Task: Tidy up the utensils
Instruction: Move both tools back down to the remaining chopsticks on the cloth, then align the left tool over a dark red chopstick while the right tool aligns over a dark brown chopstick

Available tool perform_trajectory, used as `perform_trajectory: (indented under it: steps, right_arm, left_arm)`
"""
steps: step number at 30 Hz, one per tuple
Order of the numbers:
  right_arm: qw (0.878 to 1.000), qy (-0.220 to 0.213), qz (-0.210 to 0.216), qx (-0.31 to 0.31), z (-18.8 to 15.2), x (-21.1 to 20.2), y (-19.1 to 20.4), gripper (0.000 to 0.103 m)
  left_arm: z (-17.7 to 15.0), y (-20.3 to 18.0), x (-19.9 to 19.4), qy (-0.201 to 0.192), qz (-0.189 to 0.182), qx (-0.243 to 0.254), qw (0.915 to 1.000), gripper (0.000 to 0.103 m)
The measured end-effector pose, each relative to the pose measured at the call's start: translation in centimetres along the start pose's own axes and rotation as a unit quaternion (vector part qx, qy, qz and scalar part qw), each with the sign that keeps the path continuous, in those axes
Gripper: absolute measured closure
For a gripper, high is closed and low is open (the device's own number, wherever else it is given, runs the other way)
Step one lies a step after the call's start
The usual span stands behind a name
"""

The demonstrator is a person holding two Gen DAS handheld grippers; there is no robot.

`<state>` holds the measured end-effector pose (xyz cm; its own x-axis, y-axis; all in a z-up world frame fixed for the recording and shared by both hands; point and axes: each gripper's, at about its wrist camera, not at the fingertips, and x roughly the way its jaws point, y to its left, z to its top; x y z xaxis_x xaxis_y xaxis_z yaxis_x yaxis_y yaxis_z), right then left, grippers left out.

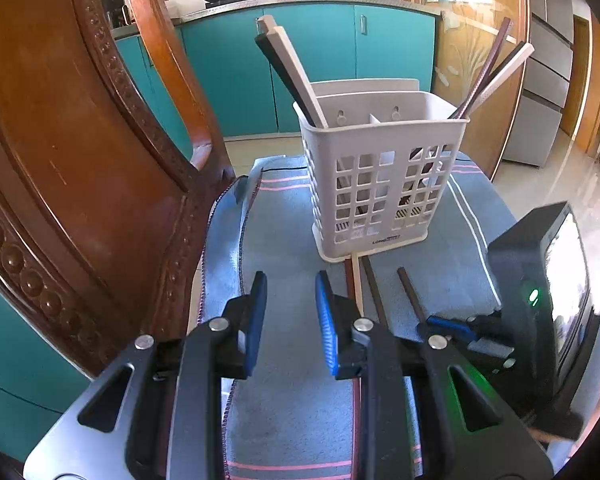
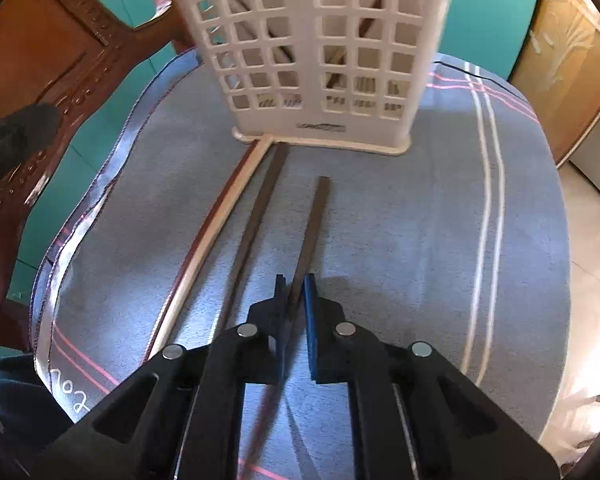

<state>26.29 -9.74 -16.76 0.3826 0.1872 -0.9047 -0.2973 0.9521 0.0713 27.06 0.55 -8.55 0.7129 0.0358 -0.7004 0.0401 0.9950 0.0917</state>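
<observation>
A white slotted utensil holder [image 1: 380, 184] stands on a blue-grey cloth [image 1: 284, 240] and holds several chopsticks leaning left [image 1: 296, 76] and right [image 1: 496, 72]. Loose chopsticks lie in front of it: a pale one [image 2: 212, 232], a dark one [image 2: 256, 220] and another dark one [image 2: 312, 232]. My right gripper [image 2: 296, 292] is shut on that last dark chopstick, low on the cloth; it also shows in the left wrist view [image 1: 452, 324]. My left gripper [image 1: 292, 284] is open and empty, above the cloth just left of the loose chopsticks. The holder also shows in the right wrist view [image 2: 320, 52].
A carved wooden chair back [image 1: 80, 184] rises close on the left. The cloth's edge drops to a tiled floor [image 2: 592, 240] on the right. Teal cabinets [image 1: 312, 60] and a counter with pots stand behind.
</observation>
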Motion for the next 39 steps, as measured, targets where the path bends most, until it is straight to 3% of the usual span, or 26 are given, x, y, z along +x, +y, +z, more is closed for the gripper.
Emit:
perform_trajectory:
  steps: [3,7,9,13,19,27,32,39]
  right_arm:
    - [1.000,-0.010,-0.011,0.018,1.2,-0.9,-1.9,0.097]
    - [0.998,-0.012,-0.025,0.049,1.2,-1.4,-3.8,0.097]
    - [0.998,-0.005,-0.026,0.063,1.2,-1.1,-4.6,0.097]
    - [0.997,-0.004,-0.020,0.080,1.2,-1.2,-5.4,0.094]
    - [0.995,-0.015,-0.020,0.093,1.3,-2.2,-6.9,0.083]
    - [0.996,-0.016,-0.018,0.091,1.2,-3.0,-7.5,0.078]
    - [0.995,-0.015,-0.020,0.092,1.4,-2.6,-7.5,0.078]
    - [0.996,-0.012,-0.022,0.091,1.5,-2.1,-7.5,0.073]
  left_arm:
    - [-0.1,-0.3,0.2,0.002,0.000,0.004,1.0000,0.076]
    - [-0.4,-0.9,1.0,0.011,0.000,0.014,0.9998,0.064]
    - [-0.7,-1.5,1.9,0.027,-0.007,0.019,0.9994,0.058]
    - [-1.7,-2.5,4.4,0.080,-0.038,0.014,0.9959,0.057]
    - [-3.4,-4.3,7.5,0.129,-0.041,0.035,0.9902,0.054]
    - [-4.3,-4.4,9.4,0.152,-0.028,0.031,0.9875,0.054]
    - [-4.3,-4.9,9.0,0.149,-0.039,0.040,0.9872,0.071]
    - [-4.0,-5.2,8.7,0.148,-0.045,0.038,0.9872,0.073]
